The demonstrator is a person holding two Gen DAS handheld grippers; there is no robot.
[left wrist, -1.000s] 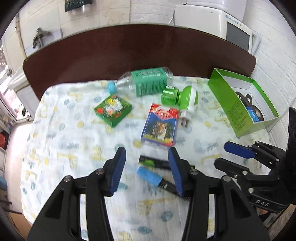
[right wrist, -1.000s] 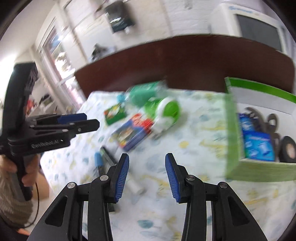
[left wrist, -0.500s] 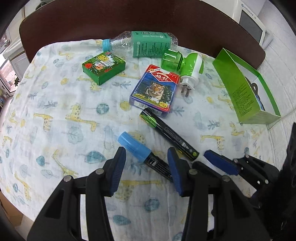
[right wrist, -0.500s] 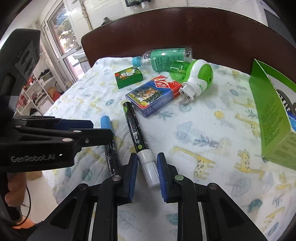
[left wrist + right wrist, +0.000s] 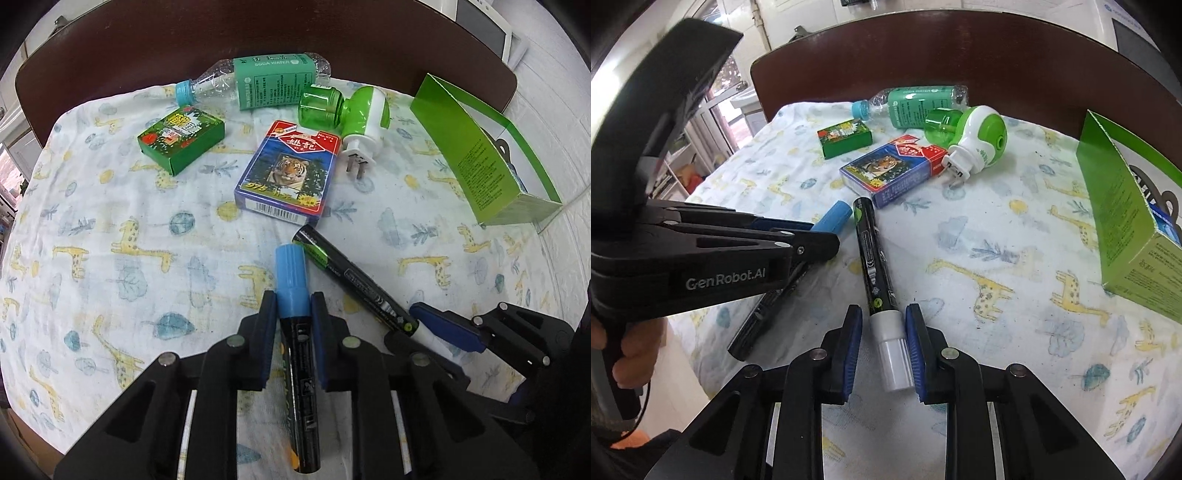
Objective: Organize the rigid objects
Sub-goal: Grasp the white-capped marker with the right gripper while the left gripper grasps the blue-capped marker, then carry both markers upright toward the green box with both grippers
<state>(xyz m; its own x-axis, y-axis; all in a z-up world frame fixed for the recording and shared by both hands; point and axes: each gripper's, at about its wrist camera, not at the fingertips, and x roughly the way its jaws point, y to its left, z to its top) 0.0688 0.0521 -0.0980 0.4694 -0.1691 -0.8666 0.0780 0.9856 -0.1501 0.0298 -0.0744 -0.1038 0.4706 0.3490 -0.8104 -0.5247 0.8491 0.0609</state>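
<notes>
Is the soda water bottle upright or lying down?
Lying down. The soda water bottle rests on its side on the giraffe-print cloth, blue cap toward the left in the left wrist view.

- plastic bottle (image 5: 258,86), lying at 12 o'clock on the cloth: green label reads "soda water"; smaller print too fine to read.
- card box (image 5: 286,177), tiger picture, centre: "975" in yellow at its 7 o'clock corner; chinese characters on its red banner.
- left gripper (image 5: 827,247), at 9 o'clock in the right wrist view: white lettering "genrobot.ai" on its black body.
- green carton (image 5: 484,162), at 3 o'clock: side print illegible.
</notes>
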